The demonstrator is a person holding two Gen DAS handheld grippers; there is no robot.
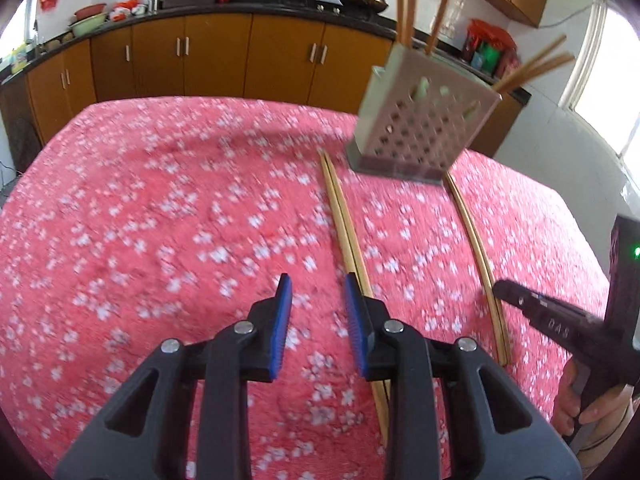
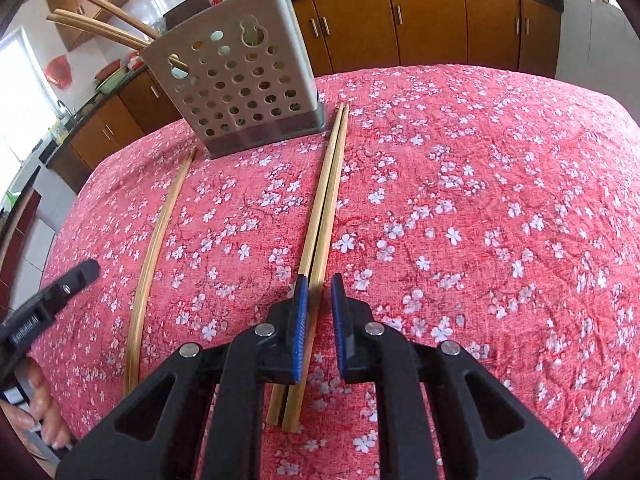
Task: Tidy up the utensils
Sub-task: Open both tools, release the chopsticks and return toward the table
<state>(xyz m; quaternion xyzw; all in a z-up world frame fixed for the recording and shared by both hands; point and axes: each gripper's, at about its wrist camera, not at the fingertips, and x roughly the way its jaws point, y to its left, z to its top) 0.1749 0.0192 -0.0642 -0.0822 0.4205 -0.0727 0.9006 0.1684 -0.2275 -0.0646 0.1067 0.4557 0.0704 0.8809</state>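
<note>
A grey perforated utensil holder [image 1: 416, 128] [image 2: 244, 80] stands at the far side of the table with several chopsticks sticking out of it. Two pairs of bamboo chopsticks lie on the red floral cloth. My left gripper [image 1: 318, 292] is open and empty, just left of one pair [image 1: 344, 224]. My right gripper [image 2: 319, 292] is open above the near end of a pair [image 2: 326, 188], its jaws on either side of one stick and not closed on it. The other pair [image 2: 160, 236] [image 1: 476, 240] lies beside it. The right gripper's tip [image 1: 516, 294] shows in the left view.
The table's red floral cloth [image 2: 480, 200] covers the whole top. Brown kitchen cabinets [image 1: 200, 56] with a dark counter holding bowls and woks run behind the table. A window [image 1: 612, 92] is at the side.
</note>
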